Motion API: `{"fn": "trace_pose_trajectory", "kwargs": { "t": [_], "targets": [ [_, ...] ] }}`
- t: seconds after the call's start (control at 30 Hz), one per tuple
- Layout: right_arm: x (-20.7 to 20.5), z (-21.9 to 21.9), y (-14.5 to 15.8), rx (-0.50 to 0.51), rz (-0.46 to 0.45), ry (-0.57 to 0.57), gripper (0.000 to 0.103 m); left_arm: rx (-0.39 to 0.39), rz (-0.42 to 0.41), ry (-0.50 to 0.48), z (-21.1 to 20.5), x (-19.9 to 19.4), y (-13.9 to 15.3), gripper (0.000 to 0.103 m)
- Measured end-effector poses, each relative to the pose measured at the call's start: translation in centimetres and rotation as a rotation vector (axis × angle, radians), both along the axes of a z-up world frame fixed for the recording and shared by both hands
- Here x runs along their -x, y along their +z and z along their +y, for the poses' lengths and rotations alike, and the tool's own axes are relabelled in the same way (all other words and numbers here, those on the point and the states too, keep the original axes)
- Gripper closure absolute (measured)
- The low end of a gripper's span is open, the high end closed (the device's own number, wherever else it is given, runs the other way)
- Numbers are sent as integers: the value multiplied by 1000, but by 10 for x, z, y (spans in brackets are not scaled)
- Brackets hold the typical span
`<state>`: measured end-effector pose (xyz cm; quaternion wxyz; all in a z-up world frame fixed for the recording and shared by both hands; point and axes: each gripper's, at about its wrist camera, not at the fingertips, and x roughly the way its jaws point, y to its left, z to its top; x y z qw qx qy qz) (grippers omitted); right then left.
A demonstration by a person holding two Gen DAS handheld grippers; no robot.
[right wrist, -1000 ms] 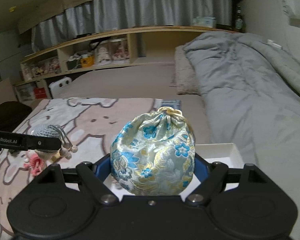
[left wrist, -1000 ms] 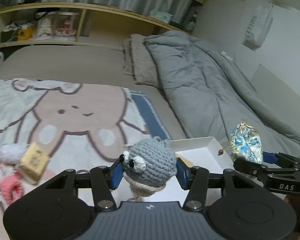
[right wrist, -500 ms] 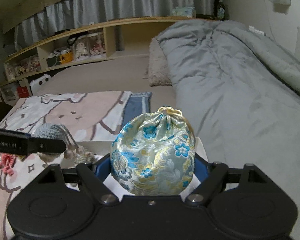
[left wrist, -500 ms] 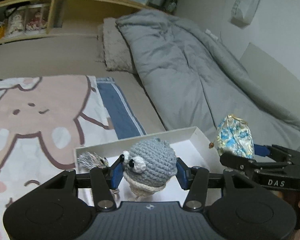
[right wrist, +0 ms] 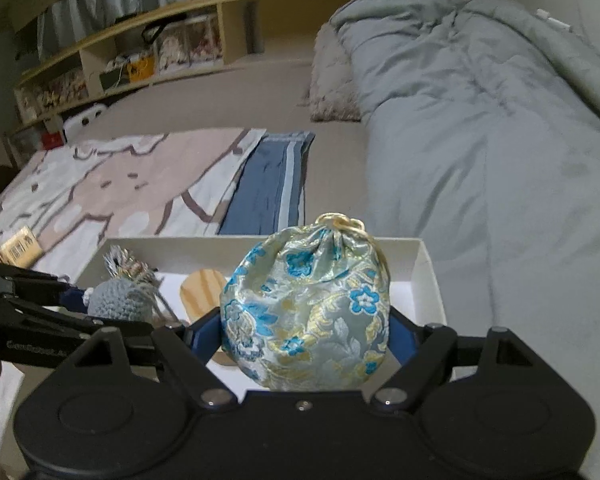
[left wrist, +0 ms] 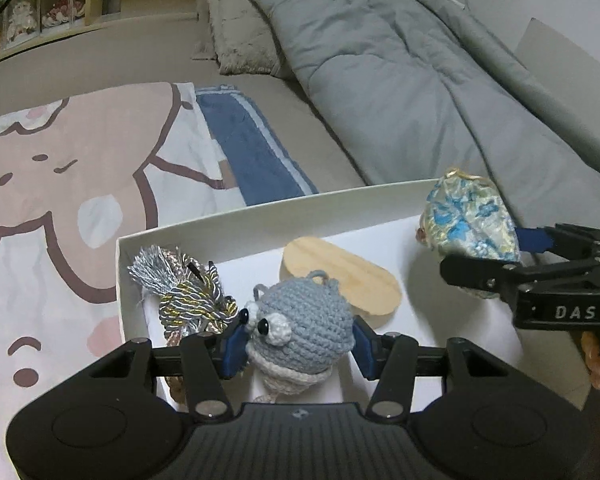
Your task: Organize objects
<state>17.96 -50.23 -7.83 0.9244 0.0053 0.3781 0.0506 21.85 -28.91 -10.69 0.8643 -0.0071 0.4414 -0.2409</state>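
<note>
Grey crocheted toy (left wrist: 300, 320) clamped in left gripper (left wrist: 298, 346), lower centre, over white box (left wrist: 260, 210) | brocade pouch (right wrist: 306, 308) clamped in right gripper (right wrist: 306, 330), centre frame | tassel (left wrist: 180, 292), wooden piece (left wrist: 340, 276) inside box

Dim indoor light, soft shadows, fisheye bending, dark corners, slight blur

The crocheted toy (left wrist: 300, 328) hides the near end of the wooden piece (left wrist: 340, 276) in the white box (left wrist: 260, 216). The box's near wall is hidden behind both gripper bodies. At 9 o'clock in the right view, the small yellow box (right wrist: 18, 249) is too blurred to read. Shelf items (right wrist: 140, 68) at 11 o'clock are too small to tell.
</note>
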Motion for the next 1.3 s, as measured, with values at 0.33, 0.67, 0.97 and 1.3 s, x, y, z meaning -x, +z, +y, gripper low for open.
{"fn": "trace_pose_trajectory", "kwargs": {
  "t": [0.33, 0.67, 0.97, 1.3],
  "targets": [
    [-13, -12, -22, 58, 7, -43, 9, -49, -45, -2, -9, -21, -11, 49],
    [-2, -16, -15, 71, -4, -37, 8, -83, -71, -23, -12, -16, -6, 46],
    [13, -15, -1, 48, -18, -30, 10, -97, -89, -50, -8, -4, 15, 55],
    [22, -12, -1, 67, 7, -5, 18, -162, -168, -35, -17, -9, 4, 55]
  ]
}}
